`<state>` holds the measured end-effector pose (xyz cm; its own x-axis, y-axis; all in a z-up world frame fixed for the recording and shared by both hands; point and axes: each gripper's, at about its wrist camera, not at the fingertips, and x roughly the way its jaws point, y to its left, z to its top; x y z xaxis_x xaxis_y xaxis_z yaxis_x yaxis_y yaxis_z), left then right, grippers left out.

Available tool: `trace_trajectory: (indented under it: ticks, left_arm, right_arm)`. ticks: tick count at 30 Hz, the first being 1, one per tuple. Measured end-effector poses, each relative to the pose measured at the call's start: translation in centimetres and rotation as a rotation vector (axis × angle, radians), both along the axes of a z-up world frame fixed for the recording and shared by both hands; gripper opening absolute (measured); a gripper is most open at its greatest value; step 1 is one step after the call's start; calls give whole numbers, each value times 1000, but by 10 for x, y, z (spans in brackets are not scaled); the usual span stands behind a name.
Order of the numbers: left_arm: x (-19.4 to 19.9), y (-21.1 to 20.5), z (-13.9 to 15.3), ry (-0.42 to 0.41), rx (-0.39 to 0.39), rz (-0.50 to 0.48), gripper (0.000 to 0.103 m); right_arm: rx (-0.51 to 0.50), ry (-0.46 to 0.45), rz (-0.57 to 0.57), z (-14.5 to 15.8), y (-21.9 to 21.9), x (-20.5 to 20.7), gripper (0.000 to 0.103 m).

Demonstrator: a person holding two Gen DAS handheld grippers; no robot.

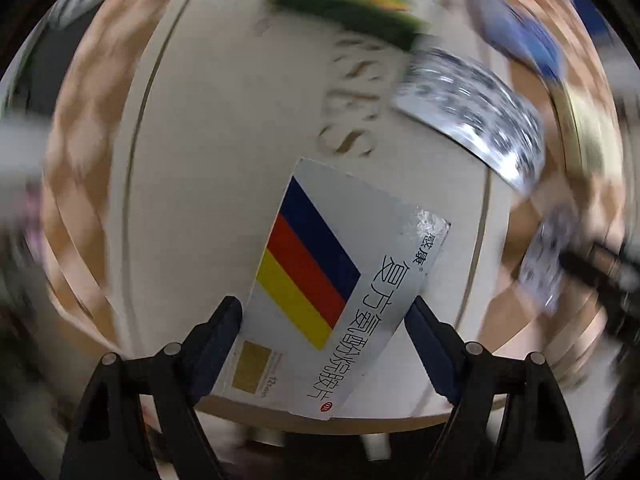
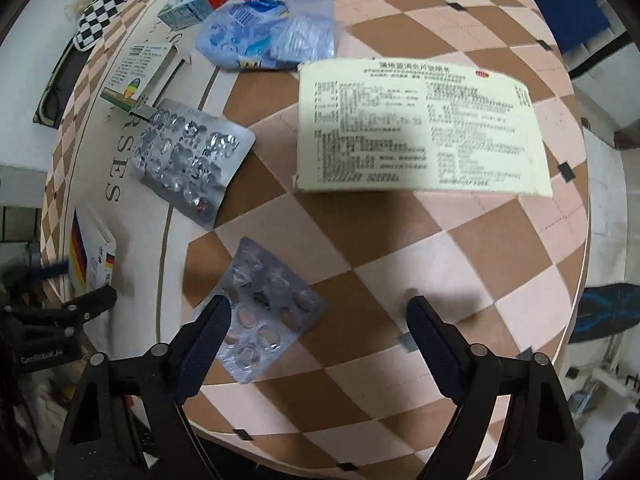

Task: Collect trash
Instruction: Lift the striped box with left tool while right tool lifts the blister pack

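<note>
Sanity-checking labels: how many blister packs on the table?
2. One blister pack lies left of the leaflet; another sits by the right gripper. None visibly hidden.

**Two wrist views over one table**

The left view looks down, close and blurred, at the pill box (image 1: pixel 320 280). The right view sits higher and farther back above the checkered table (image 2: pixel 400 240). Both show that box (image 2: pixel 90 260) and a blister pack (image 1: pixel 472 112) (image 2: pixel 192 156).

The left tool (image 1: pixel 326 316) had its two fingers closed against the sides of a grey medicine box (image 1: pixel 320 280) with blue, red and yellow stripes, at the near edge of the surface (image 1: pixel 200 160). Beyond it lay a silver blister pack (image 1: pixel 472 120) and a blurred green box (image 1: pixel 344 12).
</note>
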<state>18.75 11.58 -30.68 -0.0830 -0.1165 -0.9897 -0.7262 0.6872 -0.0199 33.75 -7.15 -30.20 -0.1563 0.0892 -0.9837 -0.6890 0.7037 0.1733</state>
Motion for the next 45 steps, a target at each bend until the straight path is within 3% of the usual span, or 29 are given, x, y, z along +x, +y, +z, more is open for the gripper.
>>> trace_trajectory:
  ticks: [1,3,8,11,15,16,17,18,19,23,27,33,37,42,45]
  left_arm:
    - [-5,0,0,-7,3,76,82]
    - [-8,-6,2,-14,24,108,82]
    - [-17,-16,-4,-13,103,37,86]
    - [2,-24,-2,-25,114,-12,88]
    - [-5,-20,-15,-49,87,9,86]
    - [-7,-20,-14,-54,84,12,83]
    - [-6,-22,-14,-56,88,9,79]
    - [-5,-24,-11,-59,95,3,79]
    - [-8,-28,-8,-56,107,-3,79]
    - [-24,-38,7,-64,127,-1,79]
    - [-28,-44,27,-91,157,15,78]
    - [-41,-48,59,-158,186,37,78]
    - [-54,-57,84,-227,180,31,78]
    - [-79,-60,106,-335,149,6,78]
    - [-105,-60,118,-409,124,-16,78]
  right_arm:
    - [-2,25,-55,-1,-2,1,90]
    - [-8,60,-156,-2,-7,1,90]
    - [-34,44,-324,-4,0,-16,91]
    - [-112,-66,-330,-7,21,-33,92]
    - [-143,-177,-318,-9,40,-59,86]
    - [-134,-190,-318,-8,40,-64,82]
    - [-122,-209,-315,-5,40,-68,68]
    - [-110,-226,-299,0,42,-73,60]
    - [-100,-231,-288,2,42,-79,58]
    - [-48,-215,-231,3,39,-90,57]
    - [28,-191,-225,16,1,-84,57]
    - [95,-174,-176,30,-20,-98,57]
    - [137,-192,-167,42,-29,-121,57]
    - [191,-225,-213,66,-36,-111,57]
    - [231,-245,-253,84,-52,-134,57]
